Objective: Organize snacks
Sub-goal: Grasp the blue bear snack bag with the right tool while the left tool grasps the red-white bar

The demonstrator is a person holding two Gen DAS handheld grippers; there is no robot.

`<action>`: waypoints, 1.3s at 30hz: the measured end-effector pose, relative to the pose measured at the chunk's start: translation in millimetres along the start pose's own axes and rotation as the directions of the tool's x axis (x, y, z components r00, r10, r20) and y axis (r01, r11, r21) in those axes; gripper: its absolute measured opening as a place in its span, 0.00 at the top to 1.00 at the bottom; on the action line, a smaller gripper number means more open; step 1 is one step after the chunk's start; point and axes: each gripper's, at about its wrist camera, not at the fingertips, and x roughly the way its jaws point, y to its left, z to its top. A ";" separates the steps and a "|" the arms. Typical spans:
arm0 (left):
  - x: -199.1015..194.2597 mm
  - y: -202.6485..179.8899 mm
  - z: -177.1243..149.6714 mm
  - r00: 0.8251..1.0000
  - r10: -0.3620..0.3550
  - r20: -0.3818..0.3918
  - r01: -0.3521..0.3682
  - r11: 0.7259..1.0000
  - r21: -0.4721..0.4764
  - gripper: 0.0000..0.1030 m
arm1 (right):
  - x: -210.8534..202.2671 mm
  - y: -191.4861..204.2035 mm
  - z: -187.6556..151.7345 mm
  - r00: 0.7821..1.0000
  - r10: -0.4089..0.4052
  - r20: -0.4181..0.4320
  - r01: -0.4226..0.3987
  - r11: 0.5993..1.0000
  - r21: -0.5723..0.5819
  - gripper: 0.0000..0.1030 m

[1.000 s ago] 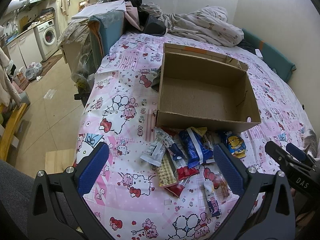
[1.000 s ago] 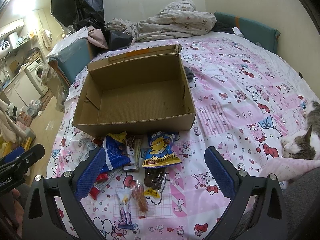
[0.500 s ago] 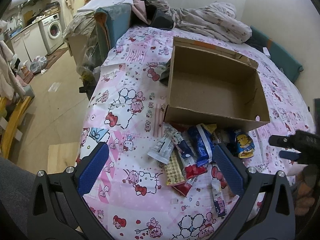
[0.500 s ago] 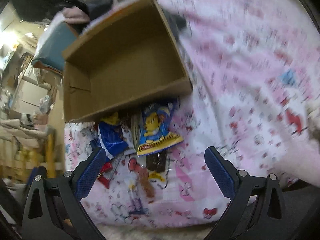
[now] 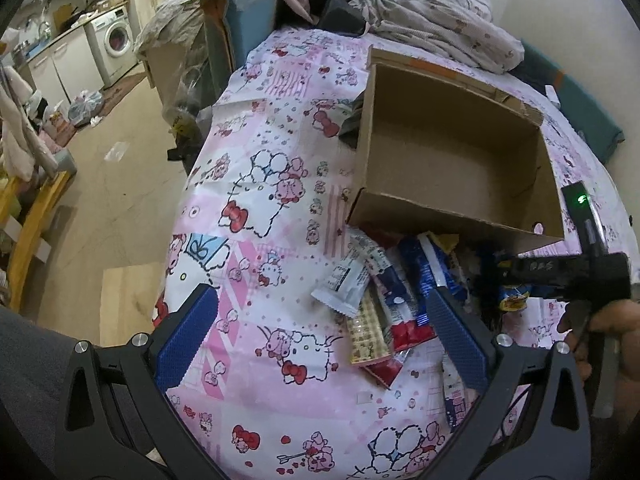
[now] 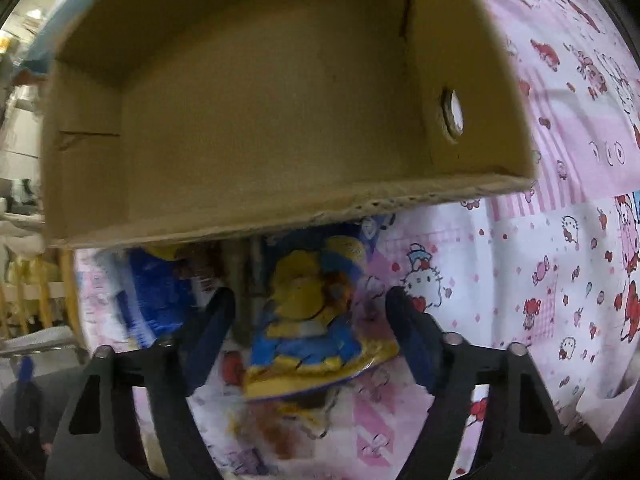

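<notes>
The right gripper [image 6: 310, 320] is lowered over the yellow-and-blue snack packet [image 6: 316, 320], just before the empty cardboard box [image 6: 256, 200]; its jaws have just been closing, the packet between them, grip unconfirmed. The left gripper [image 5: 320, 332] is held wide apart. The packet's middle should be pinched, then lifted clear of the wall.

box [image 5: 448, 168] on bed [image 5: 256, 184] | snacks [image 5: 384, 288] heaped on bed against box's near wall | blanket [image 5: 436, 36] behind box | floor [image 5: 112, 184] left of bed

Empty cardboard box [image 5: 452, 168] on patterned bedsheet [image 5: 256, 184], snack packets [image 5: 384, 292] heaped just before it.
</notes>
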 end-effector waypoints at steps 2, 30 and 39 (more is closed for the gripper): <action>1.9 4.4 -0.5 1.000 0.003 -0.014 -0.003 1.000 -0.016 0.00 | -1.3 -2.8 -3.6 1.000 0.014 0.010 -0.014 1.000 0.007 0.56; 93.4 15.6 11.9 0.938 -0.072 -0.340 0.018 0.987 -0.157 0.25 | -79.1 -15.8 -84.8 0.920 0.375 0.115 -0.378 0.926 0.012 0.67; 137.1 -33.9 35.4 0.867 0.007 -0.498 0.127 0.964 0.233 0.37 | -76.5 -11.8 -82.9 0.921 0.376 0.099 -0.378 0.926 -0.001 0.67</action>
